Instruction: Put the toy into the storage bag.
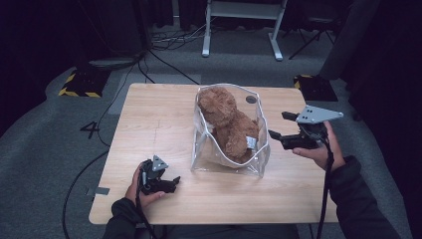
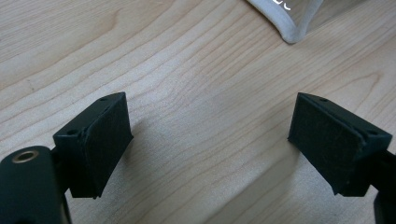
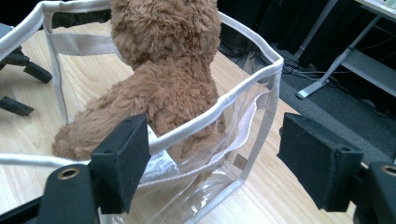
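While the right claw [image 1: 282,125] hangs just off the right-hand side of the clear bag [image 1: 230,157], its jaws stand apart and grasp nothing; in the right gripper view one pad [image 3: 125,154] sits in front of the bag's white-piped rim [image 3: 224,100] and the other is out over bare wood, so the rim is not between them. The brown teddy bear [image 1: 228,122] sits inside the bag near the middle of the tabletop [image 1: 159,109], its upper half standing well above the opening and a white label [image 3: 159,165] showing low on its body.

To my eye the job in hand is seating the bear fully or closing the pouch over it. To do that well, I would bring the right claw in squarely on the piping instead of the thin clear wall, since the piping gives the pads something firm to bite. Keep the pads clear of the plush, or fur will be caught in with the rim.

Farther out, the left claw [image 1: 171,183] rests low on the near left of the tabletop, released and empty, with a corner of the bag [image 2: 293,29] ahead of it. It would serve best pinning the bag's near-left edge, because the light pouch will likely slide or tip under a one-sided pull.
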The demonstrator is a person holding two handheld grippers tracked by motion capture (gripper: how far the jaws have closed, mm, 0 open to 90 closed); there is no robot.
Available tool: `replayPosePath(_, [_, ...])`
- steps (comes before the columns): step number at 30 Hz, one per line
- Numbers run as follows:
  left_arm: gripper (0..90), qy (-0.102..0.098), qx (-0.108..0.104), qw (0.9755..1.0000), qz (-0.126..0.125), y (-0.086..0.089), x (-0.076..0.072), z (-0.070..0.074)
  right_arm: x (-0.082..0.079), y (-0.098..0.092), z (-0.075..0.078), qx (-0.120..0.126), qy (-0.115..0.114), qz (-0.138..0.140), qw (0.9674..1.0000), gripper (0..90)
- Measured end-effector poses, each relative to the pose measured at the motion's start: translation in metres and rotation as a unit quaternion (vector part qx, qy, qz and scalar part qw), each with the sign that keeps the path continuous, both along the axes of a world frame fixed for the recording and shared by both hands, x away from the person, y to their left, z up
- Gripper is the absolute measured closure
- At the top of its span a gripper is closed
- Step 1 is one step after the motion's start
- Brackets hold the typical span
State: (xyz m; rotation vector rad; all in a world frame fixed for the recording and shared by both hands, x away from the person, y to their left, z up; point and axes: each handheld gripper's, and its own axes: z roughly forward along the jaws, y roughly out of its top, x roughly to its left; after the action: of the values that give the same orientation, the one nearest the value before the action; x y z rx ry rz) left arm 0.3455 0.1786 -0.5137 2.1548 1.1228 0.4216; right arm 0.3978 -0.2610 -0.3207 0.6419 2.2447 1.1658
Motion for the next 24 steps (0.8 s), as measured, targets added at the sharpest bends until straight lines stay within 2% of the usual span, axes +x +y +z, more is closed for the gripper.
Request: replayPosePath(24, [13.0, -0.001, 0.001, 1.0000, -0.001, 0.000, 0.000, 0.000, -0.008, -0.015, -0.011, -0.040, 0.000, -0.016, 0.9991, 24.3])
